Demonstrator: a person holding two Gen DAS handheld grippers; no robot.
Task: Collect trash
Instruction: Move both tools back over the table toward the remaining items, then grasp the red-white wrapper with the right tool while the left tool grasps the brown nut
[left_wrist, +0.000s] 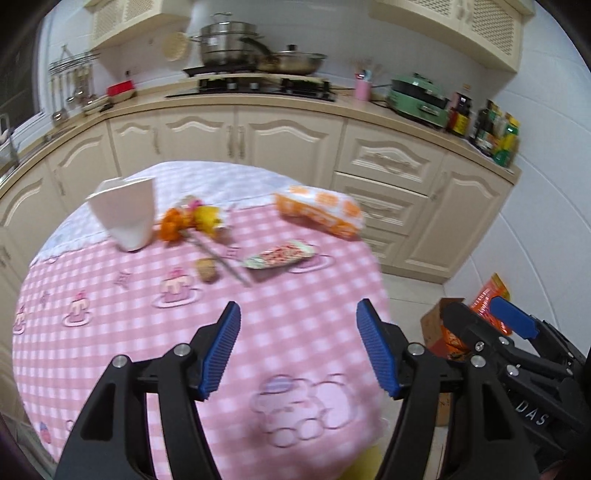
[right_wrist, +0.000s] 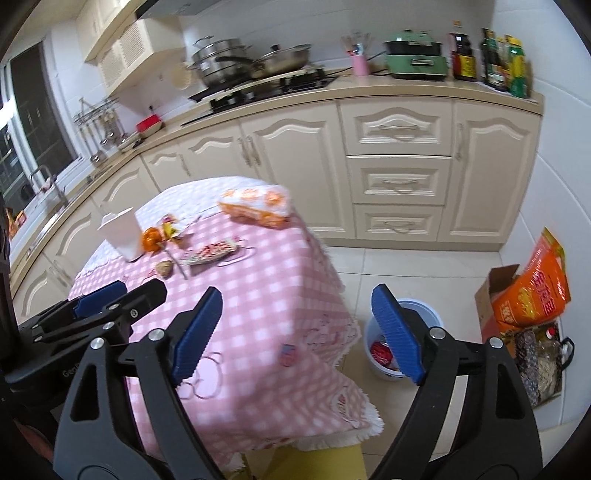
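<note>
Left wrist view: left gripper (left_wrist: 297, 350) angled down over the pink checked tablecloth (left_wrist: 110, 350), jaws spread wide with nothing between them; a flat snack wrapper (left_wrist: 279, 254) lies further up the table beyond a brown scrap (left_wrist: 206, 268).

Right wrist view: right gripper (right_wrist: 299, 332) tilted down past the table's corner, jaws wide and empty; the white bin (right_wrist: 376, 365) with red trash inside stands on the floor behind its right finger.

My left black two-finger gripper with ribbed blue pads (left_wrist: 297, 350): jaws wide apart, nothing between them, pitched downward. My right black two-finger gripper with ribbed blue pads (right_wrist: 297, 336): jaws spread wider, empty, pitched downward, sitting at three o'clock of the left.
</note>
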